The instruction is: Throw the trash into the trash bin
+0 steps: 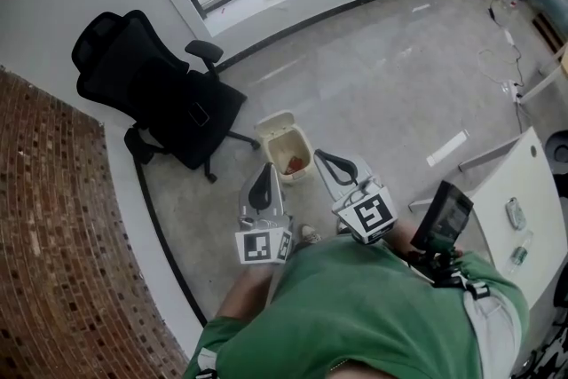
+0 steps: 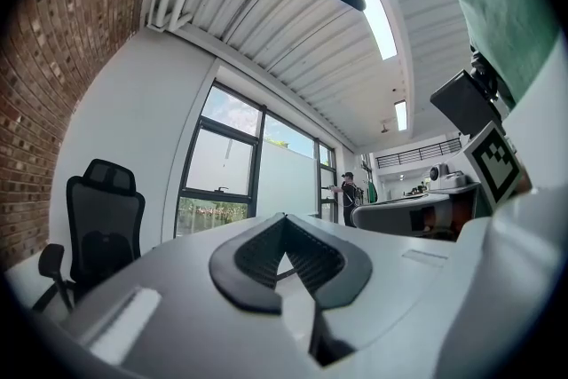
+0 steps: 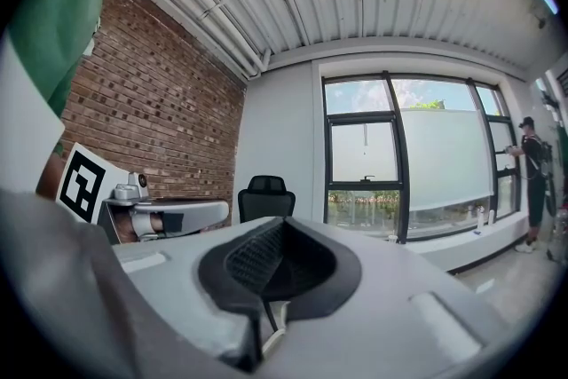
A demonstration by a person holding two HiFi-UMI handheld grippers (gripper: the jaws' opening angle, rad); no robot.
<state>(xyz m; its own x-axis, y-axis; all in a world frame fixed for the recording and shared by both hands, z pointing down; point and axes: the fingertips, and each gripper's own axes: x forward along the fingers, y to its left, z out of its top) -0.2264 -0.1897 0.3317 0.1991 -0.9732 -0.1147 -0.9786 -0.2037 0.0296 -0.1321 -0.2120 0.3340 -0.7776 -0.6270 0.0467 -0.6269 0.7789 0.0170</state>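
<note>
**Item:** small cream plastic trash bin [image 1: 306, 140], open-topped, standing on the grey floor [image 1: 382, 75] at frame centre.

**Contents:** reddish crumpled trash [image 1: 294, 164], lying inside the bin.

**Left tongs [image 1: 265, 171], right tongs [image 1: 324, 161]:** held level just below the bin in the frame. Both are closed tip to tip with nothing between them.

**Status:** the one visible piece looks binned.

**Outstanding:** small objects [image 1: 516, 214] lie on the white worktop [image 1: 532, 182] at lower right. Whether they are trash cannot be told.
</note>
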